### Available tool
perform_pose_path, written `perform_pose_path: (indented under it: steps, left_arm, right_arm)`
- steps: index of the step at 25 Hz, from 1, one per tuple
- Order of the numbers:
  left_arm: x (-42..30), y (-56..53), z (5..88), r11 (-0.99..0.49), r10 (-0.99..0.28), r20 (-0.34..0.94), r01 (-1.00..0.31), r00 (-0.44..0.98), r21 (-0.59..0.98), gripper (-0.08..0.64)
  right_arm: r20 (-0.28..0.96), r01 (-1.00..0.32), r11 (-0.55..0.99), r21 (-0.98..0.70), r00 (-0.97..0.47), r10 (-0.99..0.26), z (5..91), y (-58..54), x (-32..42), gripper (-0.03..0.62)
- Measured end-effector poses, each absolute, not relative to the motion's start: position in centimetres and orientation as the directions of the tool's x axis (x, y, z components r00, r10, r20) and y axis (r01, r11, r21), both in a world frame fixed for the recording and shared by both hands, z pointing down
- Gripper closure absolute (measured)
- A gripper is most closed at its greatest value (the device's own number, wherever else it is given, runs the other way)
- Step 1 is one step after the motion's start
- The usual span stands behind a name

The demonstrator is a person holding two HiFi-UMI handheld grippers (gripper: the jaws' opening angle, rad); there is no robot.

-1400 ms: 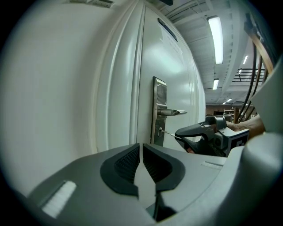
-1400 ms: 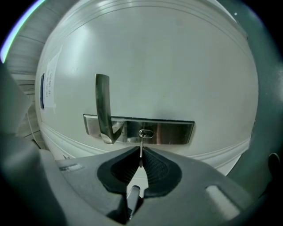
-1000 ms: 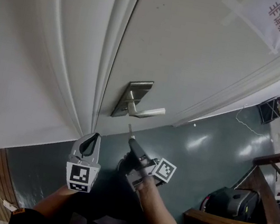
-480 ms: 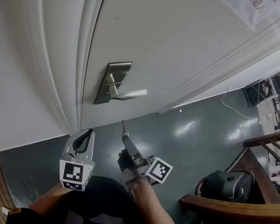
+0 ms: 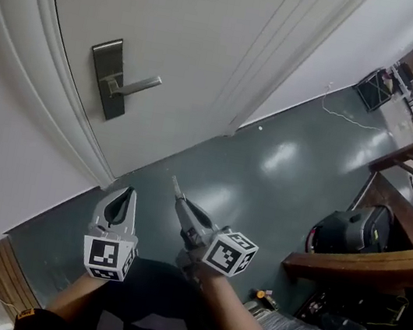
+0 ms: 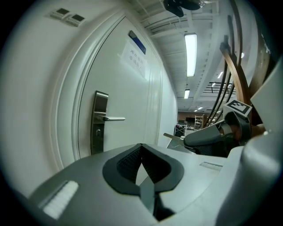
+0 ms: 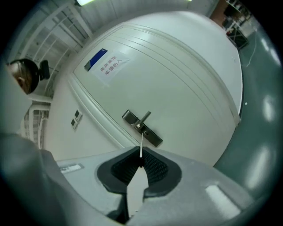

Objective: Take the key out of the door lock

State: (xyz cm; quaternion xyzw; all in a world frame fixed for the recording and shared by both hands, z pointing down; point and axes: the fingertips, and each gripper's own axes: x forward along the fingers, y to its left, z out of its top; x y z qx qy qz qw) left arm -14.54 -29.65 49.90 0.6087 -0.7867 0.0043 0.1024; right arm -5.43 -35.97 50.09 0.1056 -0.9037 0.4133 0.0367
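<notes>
Key: pinches it in the right gripper, blade aimed at the lock plate well ahead; holds the left gripper pressed together, empty, alongside

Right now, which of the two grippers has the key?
The right gripper: the key sticks out of its jaws. The left gripper holds nothing.

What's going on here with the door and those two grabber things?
A person holds a gripper in each hand, facing a white door. The right gripper is shut on a thin key, which is already out of the lock and well clear of the lock plate. The left gripper is shut and empty, held beside the right one. Neither touches the door.
</notes>
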Motion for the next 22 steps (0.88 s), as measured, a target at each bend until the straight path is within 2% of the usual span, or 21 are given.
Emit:
perform_pose_path:
  steps: [4, 11, 22]
  left_arm:
    - [-9.2, -27.8, 50.0, 0.260, -0.954, 0.179, -0.961, -0.241, 0.090, 0.542]
    - [-5.0, -22.1, 49.3, 0.326, -0.928, 0.212, -0.943, -0.307, 0.063, 0.542]
    - [-2.7, -12.2, 49.3, 0.420, -0.883, 0.243, -0.907, -0.401, 0.028, 0.543]
  right_arm:
    - [0.212, -0.299, 0.720, -0.626, -0.954, -0.211, 50.8, -34.6, 0.3, 0.577]
    - [0.227, -0.344, 0.842, -0.414, -0.935, -0.271, 49.6, -30.5, 5.1, 0.577]
    - [0.205, -0.321, 0.900, -0.295, -0.941, -0.268, 48.7, -23.2, 6.7, 0.577]
